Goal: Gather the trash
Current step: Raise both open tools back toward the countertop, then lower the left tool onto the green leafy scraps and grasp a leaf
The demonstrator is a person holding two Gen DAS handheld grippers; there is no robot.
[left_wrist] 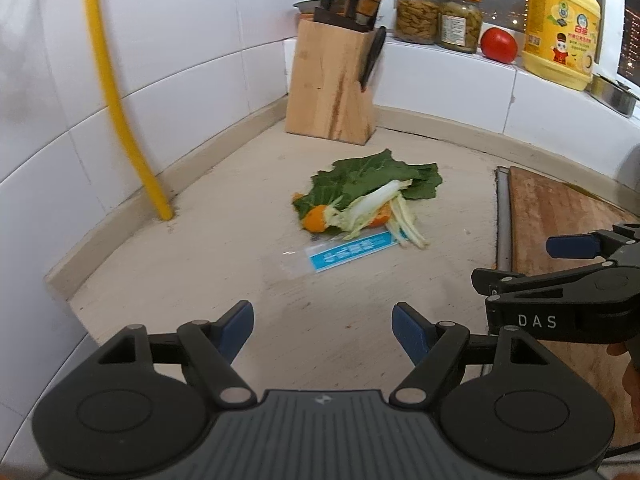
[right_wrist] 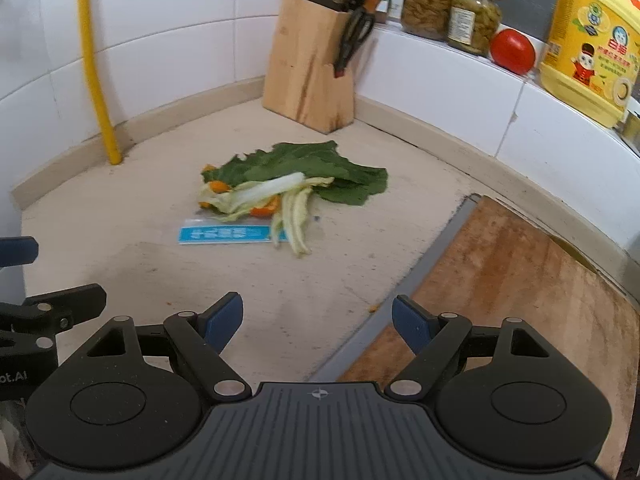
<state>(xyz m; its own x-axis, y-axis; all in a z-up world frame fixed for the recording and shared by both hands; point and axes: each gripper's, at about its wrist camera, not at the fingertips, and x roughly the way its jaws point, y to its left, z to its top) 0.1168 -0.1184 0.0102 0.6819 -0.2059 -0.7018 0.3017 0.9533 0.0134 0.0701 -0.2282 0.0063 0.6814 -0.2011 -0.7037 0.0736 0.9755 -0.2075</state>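
Both grippers, left gripper [left_wrist: 322,330] and right gripper [right_wrist: 318,324], hover spread wide with nothing between their pads. Ahead of them on the countertop [left_wrist: 200,264] lies the trash: green leaves [left_wrist: 376,178], pale stalks [left_wrist: 372,204], orange peel [left_wrist: 316,219] and a blue wrapper [left_wrist: 344,254]. Beyond stands a knife block [left_wrist: 330,80].

Knife block [left_wrist: 330,80], two jars [left_wrist: 438,16], tomato [left_wrist: 498,45], yellow jug [left_wrist: 562,28], cutting board [right_wrist: 516,280]
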